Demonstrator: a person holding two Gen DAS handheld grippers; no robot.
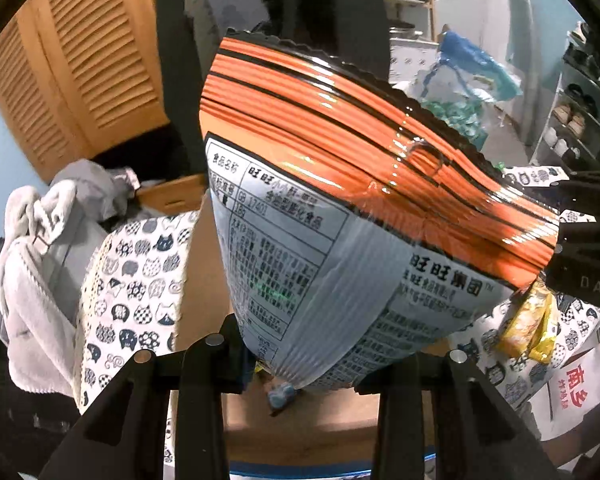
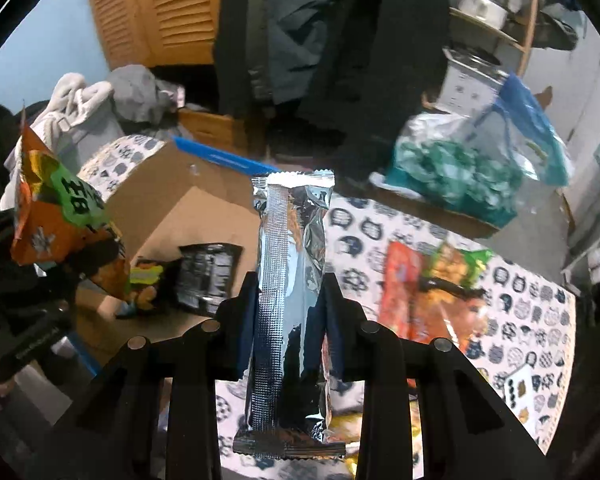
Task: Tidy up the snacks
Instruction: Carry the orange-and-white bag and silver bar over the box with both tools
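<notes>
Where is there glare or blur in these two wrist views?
Left wrist: glare streaks the orange snack bag near the lens, and its fine print is smeared. Right wrist: the silver foil packet mirrors light; the bag of green candies behind looks blurred.

Right tongs (image 2: 288,312) clamp a silver foil packet (image 2: 290,300) (held upright).

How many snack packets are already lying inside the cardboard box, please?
2: a black packet lying on the floor of the cardboard box, and a green and orange packet just left of it. The left gripper's orange bag may hide more.
</notes>
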